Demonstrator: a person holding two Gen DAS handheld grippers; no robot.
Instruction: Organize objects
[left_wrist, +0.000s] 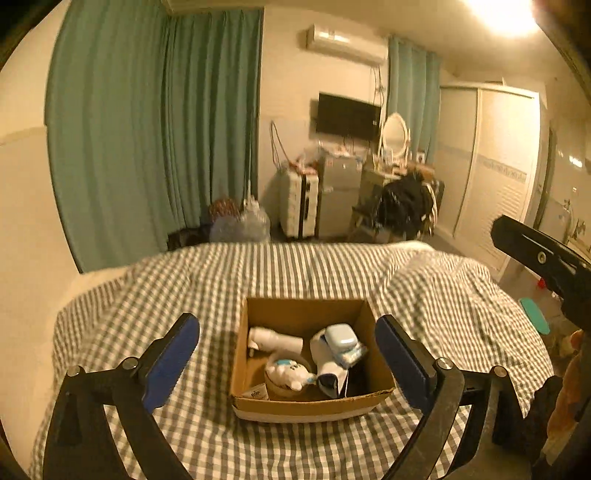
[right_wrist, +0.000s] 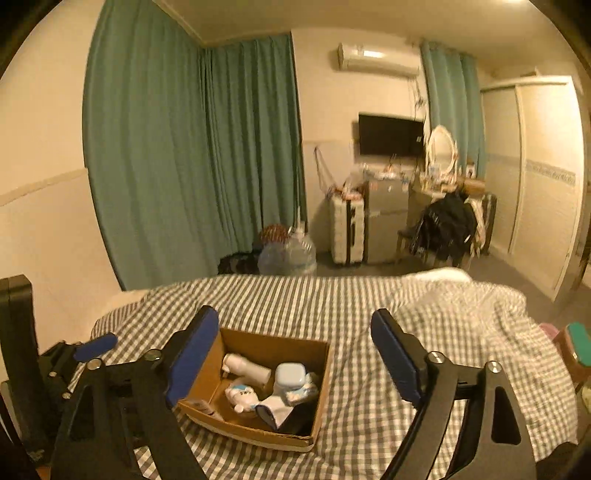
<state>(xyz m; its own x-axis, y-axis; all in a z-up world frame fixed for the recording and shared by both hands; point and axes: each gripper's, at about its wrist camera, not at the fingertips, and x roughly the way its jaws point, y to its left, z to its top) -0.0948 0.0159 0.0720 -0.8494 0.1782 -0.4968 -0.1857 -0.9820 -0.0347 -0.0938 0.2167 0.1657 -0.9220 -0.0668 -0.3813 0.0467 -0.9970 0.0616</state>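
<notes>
Cardboard box (left_wrist: 258, 369) on checked bedspread (left_wrist: 332, 273) holds white bottle (left_wrist: 275, 339), blue case (left_wrist: 341, 335)

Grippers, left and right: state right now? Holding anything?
Left gripper: open, fingers spread wide, nothing held; the cardboard box sits on the bed beyond.
Right gripper: open, fingers wide apart, nothing held.

A lived-in bedroom: checked bedspread (left_wrist: 295, 273) in front, green curtains (left_wrist: 155, 122), a wall television (left_wrist: 349, 114), dressing-table mirror (left_wrist: 394, 133) and wardrobe (left_wrist: 491, 166) beyond.
</notes>
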